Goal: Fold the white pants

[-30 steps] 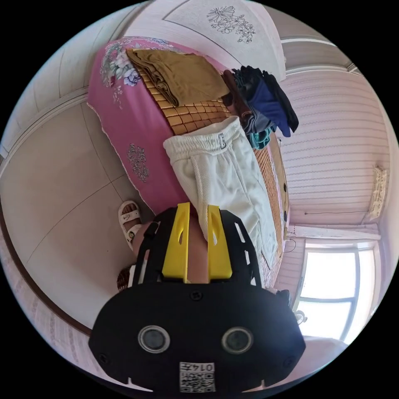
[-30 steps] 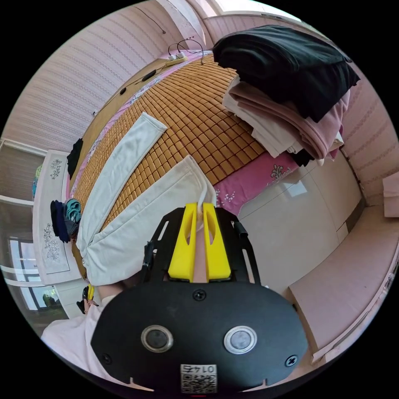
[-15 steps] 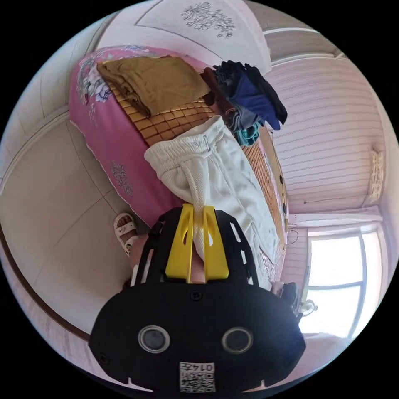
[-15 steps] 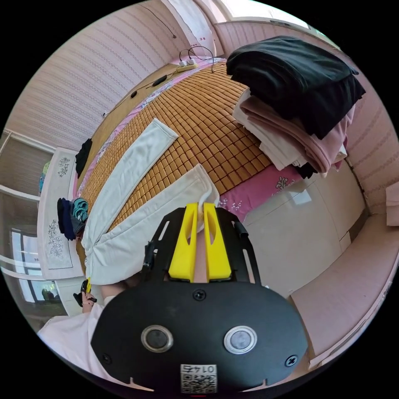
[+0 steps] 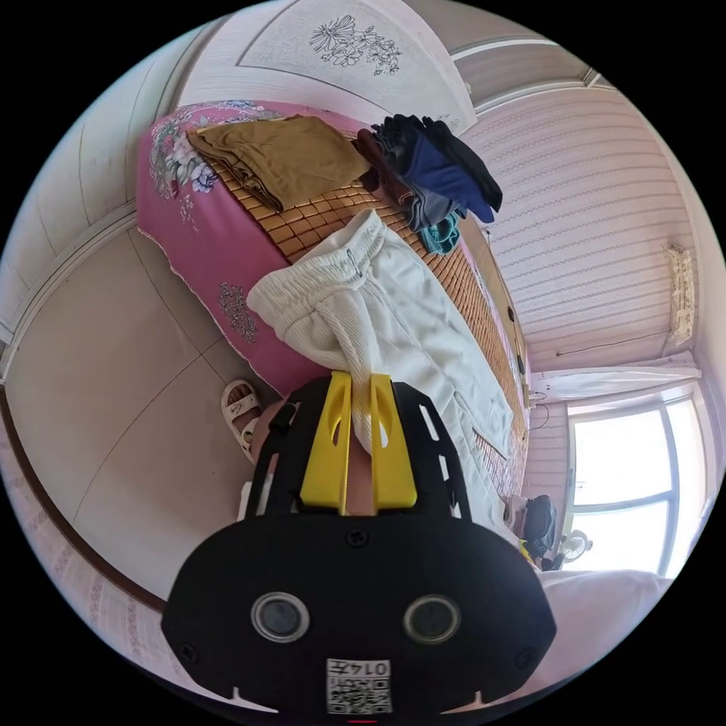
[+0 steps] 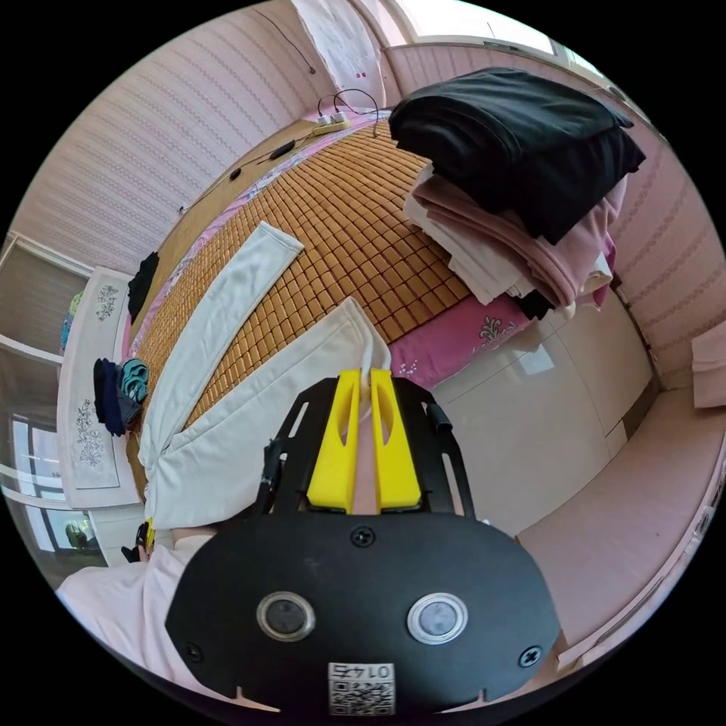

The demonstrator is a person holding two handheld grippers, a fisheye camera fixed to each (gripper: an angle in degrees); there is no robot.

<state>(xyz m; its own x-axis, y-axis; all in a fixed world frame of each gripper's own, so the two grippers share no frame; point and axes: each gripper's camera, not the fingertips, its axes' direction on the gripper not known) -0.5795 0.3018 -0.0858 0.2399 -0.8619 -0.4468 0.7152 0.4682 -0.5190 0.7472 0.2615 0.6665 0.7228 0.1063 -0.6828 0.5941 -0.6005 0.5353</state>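
Garment: the white cotton pants with the ribbed elastic waistband (image 5: 378,302) are spread along the near edge of the bed covered by a woven bamboo mat (image 6: 355,219), the two legs lying apart in a V in the right gripper view.

Left tongs: the yellow-jawed left tongs (image 5: 361,378) are seen nearly closed, with bunched waistband cloth pinched between both jaws at the 12 o'clock end of the tool.

Right tongs: the yellow-jawed right tongs (image 6: 364,376) are likewise narrow, and the hem corner of the nearer pant leg (image 6: 287,386) is gripped between both jaws.

Farther leg: the other white pant leg (image 6: 227,302) is laid flat on the mat toward 10 o'clock in the right gripper view, untouched.

Surroundings: a folded mustard-brown garment (image 5: 280,155) and a heap of dark blue and black clothes (image 5: 439,170) are seen at 12 o'clock in the left gripper view; a stack of folded pink and black textiles (image 6: 529,181) is seen at 1 o'clock in the right gripper view.

Step in hand: the near side of the pants appears to be held at both ends, waist and hem, so a lengthwise fold is judged to be starting.

Next move: the held edge would probably need to be lifted evenly and carried over onto the farther leg, with tension kept so that the cloth does not sag or slide off the bed edge.
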